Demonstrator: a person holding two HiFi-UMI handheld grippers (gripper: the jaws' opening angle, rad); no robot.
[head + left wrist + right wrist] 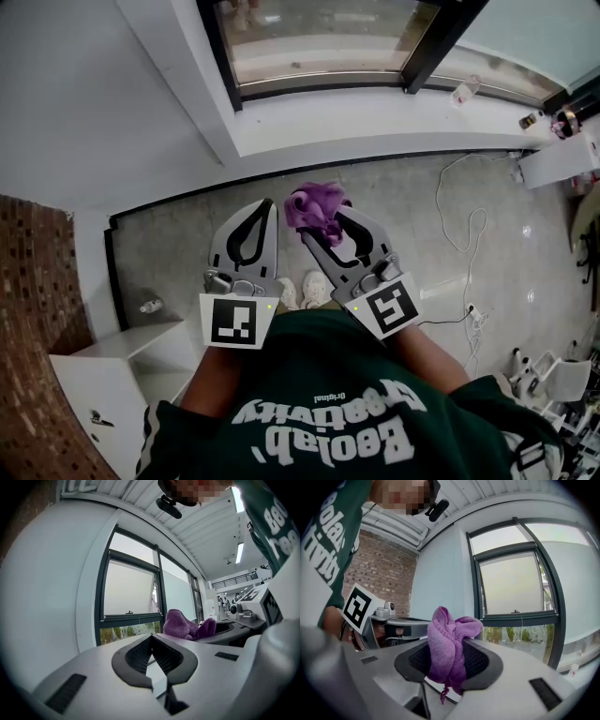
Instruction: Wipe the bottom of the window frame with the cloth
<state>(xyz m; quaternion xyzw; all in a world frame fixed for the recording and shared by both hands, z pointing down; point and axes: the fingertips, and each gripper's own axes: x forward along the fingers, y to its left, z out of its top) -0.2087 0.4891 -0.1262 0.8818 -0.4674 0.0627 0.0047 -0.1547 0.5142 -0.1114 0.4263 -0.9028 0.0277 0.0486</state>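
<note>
Wiping looks not yet begun: the right claw point(447, 654) is clamped on the bunched purple cloth point(449, 641), held well short of the window frame point(319, 87), whose bottom rail lies ahead of both claws beyond a white sill point(375, 120). The left claw point(152, 639) is closed on nothing, just beside the right one. A white cable point(472, 228) lies on the floor to the right; nothing seems to block the reach

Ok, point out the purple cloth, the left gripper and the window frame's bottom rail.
purple cloth point(317, 208), head view: its bunched middle.
left gripper point(151, 635), left gripper view: where its closed tips meet.
window frame point(319, 87), head view: the dark bottom rail.
</note>
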